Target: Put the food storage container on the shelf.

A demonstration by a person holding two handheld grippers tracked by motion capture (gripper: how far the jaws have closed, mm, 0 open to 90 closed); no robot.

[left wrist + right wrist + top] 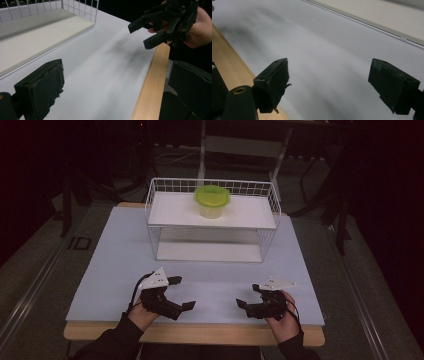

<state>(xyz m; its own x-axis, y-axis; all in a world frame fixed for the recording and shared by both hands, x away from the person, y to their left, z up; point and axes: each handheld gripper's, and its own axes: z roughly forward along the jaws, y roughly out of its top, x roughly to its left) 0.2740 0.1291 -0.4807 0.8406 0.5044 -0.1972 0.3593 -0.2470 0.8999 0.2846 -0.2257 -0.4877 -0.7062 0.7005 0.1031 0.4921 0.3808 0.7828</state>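
Observation:
A small pale tub with a lime-green lid [212, 200] stands on the upper white shelf of a white wire rack [165, 185] at the back of the table. My left gripper [182, 293] hovers near the front edge, left of centre, jaws wide apart and holding nothing. My right gripper [248, 295] mirrors it on the right, also open and holding nothing. In the left gripper view my left gripper [112, 87] spans bare table, with the right gripper [150, 32] and its hand at the top right. The right gripper [332, 80] frames bare tabletop.
The pale grey-blue tabletop [125, 270] has a wooden front edge [200, 334]. The rack's lower white shelf [37, 42] lies close ahead of the left gripper. Dark floor and metal frames [240, 145] surround the table.

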